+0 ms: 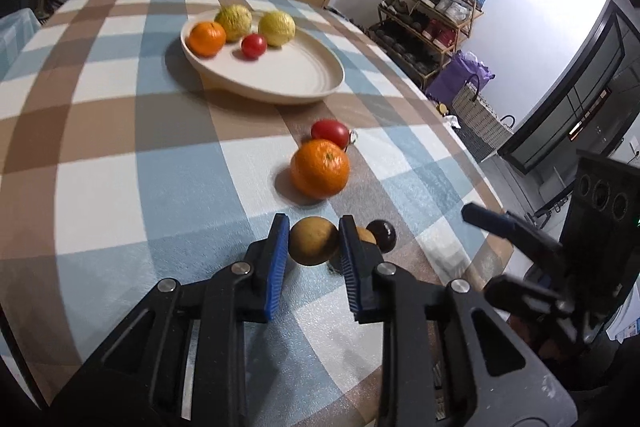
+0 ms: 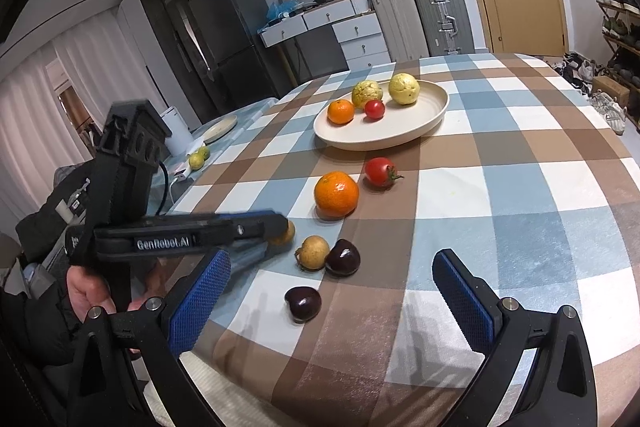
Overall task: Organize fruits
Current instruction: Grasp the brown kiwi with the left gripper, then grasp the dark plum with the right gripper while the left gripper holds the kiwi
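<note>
The left gripper [image 1: 314, 241] has its jaws clenched on a small brown fruit [image 1: 313, 241] low over the desk [image 1: 120, 187]. The right gripper [image 2: 332, 291] hangs released. Best to lift straight, clearing the orange [image 1: 319, 167] and tomato [image 1: 330, 133], towards the plate [image 1: 280, 75].

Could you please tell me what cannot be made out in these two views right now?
- Second small brown fruit: left wrist view, mostly hidden by the left gripper fingers.
- Held brown fruit: right wrist view, largely covered by the left gripper.
- Right gripper: left wrist view, cut off at the edge.
</note>
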{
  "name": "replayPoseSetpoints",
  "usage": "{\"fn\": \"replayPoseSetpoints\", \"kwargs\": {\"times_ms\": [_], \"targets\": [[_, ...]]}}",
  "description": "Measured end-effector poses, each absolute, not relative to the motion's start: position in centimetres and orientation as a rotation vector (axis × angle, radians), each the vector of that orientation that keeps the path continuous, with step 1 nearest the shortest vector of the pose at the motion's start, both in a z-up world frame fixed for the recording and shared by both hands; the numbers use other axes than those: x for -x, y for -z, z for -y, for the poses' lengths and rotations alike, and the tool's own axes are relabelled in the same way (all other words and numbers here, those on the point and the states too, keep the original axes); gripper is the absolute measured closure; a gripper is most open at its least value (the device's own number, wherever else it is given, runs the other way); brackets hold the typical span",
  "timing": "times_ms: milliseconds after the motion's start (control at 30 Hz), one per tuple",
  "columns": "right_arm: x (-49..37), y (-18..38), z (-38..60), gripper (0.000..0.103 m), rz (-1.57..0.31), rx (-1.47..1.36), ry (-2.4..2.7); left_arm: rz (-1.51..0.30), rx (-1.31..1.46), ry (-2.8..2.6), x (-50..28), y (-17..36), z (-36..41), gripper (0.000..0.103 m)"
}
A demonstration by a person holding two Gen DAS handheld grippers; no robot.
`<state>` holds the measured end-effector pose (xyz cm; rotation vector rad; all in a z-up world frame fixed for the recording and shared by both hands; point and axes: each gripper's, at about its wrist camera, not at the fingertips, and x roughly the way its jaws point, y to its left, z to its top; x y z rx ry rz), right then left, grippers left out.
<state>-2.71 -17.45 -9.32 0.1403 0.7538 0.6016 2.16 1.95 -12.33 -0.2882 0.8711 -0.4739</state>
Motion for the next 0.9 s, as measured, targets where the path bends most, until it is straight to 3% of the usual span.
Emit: {"fn": "replayPoseSetpoints", "kwargs": {"times_ms": [700, 800, 900], "targets": [[3.7, 11.7, 13.7, 0.001, -0.85, -0.03, -0.671, -0.732, 0.307, 0.412, 0.7, 6.9, -5.9, 0.08], [3.5, 12.1, 13.3, 0.016, -0.862, -0.02, -0.681, -0.731, 0.312, 0.407, 0.9, 7.1, -6.2, 0.08], [3.5, 12.4, 12.9, 0.023, -0.866, 0.008, -0.669, -0.733, 0.321, 0.399, 1.0, 7.4, -6.5, 0.08]]}}
